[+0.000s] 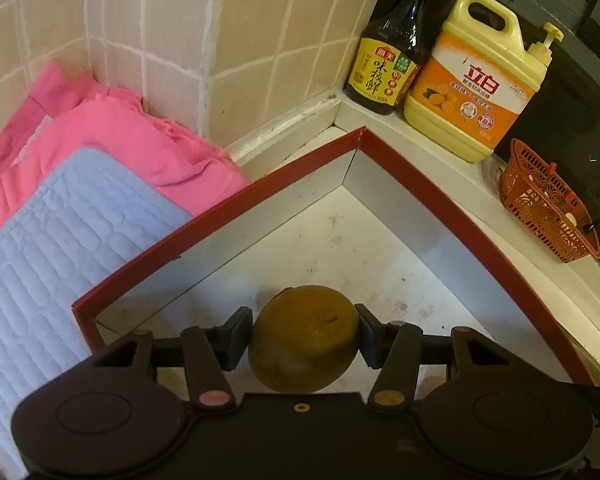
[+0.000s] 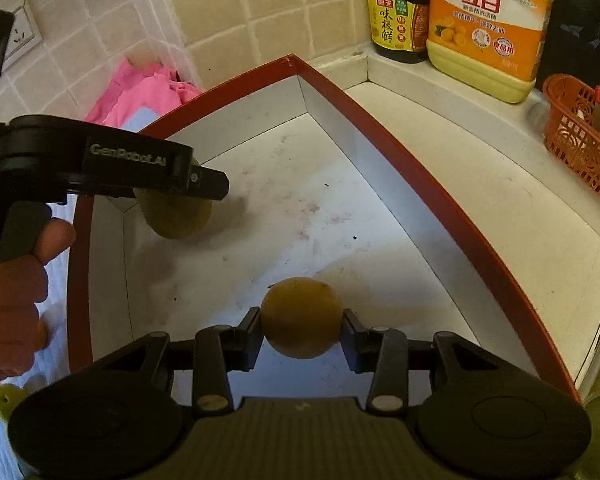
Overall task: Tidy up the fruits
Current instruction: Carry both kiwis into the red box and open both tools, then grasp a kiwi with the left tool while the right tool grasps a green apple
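Left wrist view: the left gripper (image 1: 304, 338) was clamped on a greenish fruit (image 1: 304, 340) above the red box (image 1: 440, 188).

Right wrist view: the right gripper (image 2: 302, 330) pinched an orange fruit (image 2: 301, 317) over the box floor.

1. This is a home kitchen: the walls (image 1: 260, 40) are covered in small beige square tiles with pale grout, meeting at an inside corner.
2. A dark soy sauce bottle (image 1: 388, 60) and a big yellow dish detergent jug (image 1: 476, 88) with a pump stand side by side on a raised ledge at the far right.
3. Right of the jug sits a small red plastic basket (image 1: 548, 204).
4. The pale desk (image 2: 480, 184) has a white sealed edge against the wall.
5. Folded pink cloth (image 1: 112, 132) and a quilted blue mat (image 1: 60, 240) lie at the left.
6. A wall socket (image 2: 20, 34) sits on the tiles at the far left.
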`<action>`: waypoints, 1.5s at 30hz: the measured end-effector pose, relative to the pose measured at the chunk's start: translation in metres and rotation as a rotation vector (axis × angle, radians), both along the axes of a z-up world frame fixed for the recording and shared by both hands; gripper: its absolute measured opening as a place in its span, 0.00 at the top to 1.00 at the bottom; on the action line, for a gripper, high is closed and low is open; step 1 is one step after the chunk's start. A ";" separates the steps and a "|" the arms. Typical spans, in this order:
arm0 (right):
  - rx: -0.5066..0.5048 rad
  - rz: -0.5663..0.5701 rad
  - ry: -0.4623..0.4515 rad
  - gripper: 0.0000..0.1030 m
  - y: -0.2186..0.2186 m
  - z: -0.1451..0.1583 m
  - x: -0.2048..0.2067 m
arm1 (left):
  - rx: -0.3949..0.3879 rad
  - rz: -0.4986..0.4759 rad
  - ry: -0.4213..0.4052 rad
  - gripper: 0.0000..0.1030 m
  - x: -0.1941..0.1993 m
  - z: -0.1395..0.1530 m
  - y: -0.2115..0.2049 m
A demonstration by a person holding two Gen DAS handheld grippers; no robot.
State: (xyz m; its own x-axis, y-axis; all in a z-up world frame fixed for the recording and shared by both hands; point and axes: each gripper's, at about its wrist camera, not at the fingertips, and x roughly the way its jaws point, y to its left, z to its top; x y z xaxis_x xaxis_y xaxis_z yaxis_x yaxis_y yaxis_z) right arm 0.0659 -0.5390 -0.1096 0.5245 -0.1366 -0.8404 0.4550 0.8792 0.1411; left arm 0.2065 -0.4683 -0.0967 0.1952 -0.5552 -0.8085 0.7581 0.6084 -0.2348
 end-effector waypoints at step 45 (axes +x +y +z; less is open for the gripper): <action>-0.160 0.315 -0.313 0.00 0.276 0.099 0.038 | -0.050 0.793 -0.302 0.23 -0.085 0.091 0.561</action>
